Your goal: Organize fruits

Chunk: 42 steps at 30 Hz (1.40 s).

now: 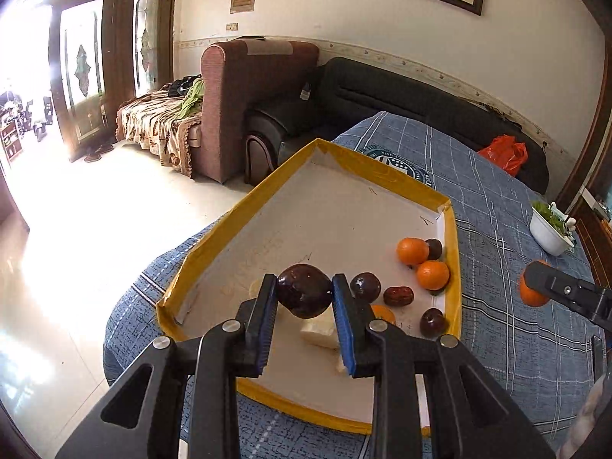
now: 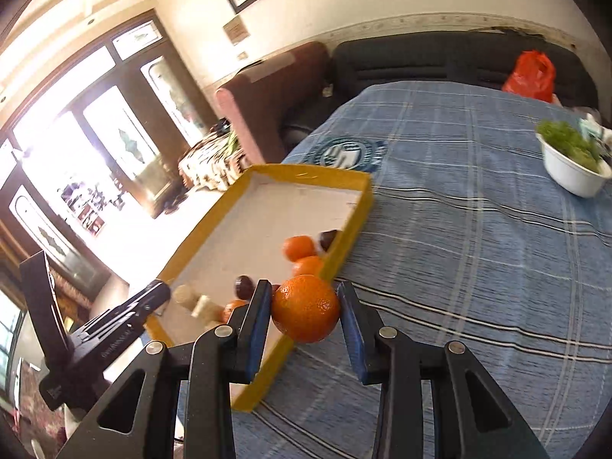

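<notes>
A yellow-rimmed tray (image 1: 453, 237) holds loose fruit at centre frame. The left gripper (image 1: 305, 298) clamps a dark plum (image 1: 304, 290); the right gripper (image 2: 304, 306) clamps a mandarin (image 2: 305, 308).

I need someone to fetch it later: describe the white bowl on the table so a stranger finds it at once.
Start at the table under the blue plaid cloth, which bears a yellow-rimmed tray of fruit. The white bowl sits apart from the tray, toward the cloth's far side near the black sofa. It alone holds leafy greens rather than fruit.
</notes>
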Motion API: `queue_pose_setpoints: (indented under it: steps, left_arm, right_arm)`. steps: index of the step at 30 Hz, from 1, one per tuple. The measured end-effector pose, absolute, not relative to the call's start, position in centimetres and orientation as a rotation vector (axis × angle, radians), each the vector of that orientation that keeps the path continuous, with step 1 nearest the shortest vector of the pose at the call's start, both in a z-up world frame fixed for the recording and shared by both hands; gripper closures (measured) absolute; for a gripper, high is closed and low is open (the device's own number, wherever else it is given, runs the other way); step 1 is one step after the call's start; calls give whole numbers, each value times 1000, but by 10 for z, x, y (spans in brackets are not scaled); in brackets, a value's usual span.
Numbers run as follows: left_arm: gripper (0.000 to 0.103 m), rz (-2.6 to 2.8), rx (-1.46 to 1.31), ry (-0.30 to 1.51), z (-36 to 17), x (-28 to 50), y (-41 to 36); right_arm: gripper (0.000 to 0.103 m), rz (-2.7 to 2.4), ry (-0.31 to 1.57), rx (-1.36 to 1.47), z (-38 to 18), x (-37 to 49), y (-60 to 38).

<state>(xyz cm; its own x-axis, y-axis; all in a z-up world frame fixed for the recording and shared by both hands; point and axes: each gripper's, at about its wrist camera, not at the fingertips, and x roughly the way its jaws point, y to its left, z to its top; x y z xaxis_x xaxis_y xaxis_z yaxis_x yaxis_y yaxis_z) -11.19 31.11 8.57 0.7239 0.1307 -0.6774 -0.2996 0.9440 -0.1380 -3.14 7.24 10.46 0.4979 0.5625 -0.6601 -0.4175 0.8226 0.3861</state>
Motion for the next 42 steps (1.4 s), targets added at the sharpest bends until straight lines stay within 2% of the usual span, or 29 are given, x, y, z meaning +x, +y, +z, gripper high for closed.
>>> queue_pose_setpoints:
  steps: [12, 30, 31, 32, 33, 34, 37, 40, 42]
  left_arm:
    - [75, 260, -282, 762, 68, -93, 341]
    - [74, 250, -292, 787, 57, -81, 352]
    - [70, 248, -288, 789, 57, -81, 351]
    - [59, 245, -284, 789, 58, -81, 348]
    - [54, 243, -282, 787, 58, -80, 347]
    - [48, 242, -279, 781, 59, -81, 345]
    - [44, 243, -259, 765, 66, -85, 340]
    - [36, 245, -242, 747, 73, -90, 335]
    - [35, 249, -232, 736, 78, -94, 333]
  right_arm:
    - [63, 671, 920, 112, 87, 2, 155]
    - [62, 655, 1038, 44, 34, 59, 213]
    - [62, 652, 1036, 40, 34, 59, 213]
    - [62, 650, 1034, 40, 34, 59, 214]
    - [62, 647, 1030, 38, 35, 58, 214]
    - [58, 647, 1023, 41, 38, 57, 213]
    - [45, 650, 999, 54, 48, 52, 209]
    - [45, 651, 981, 57, 56, 47, 205]
    - [45, 651, 973, 72, 62, 43, 200]
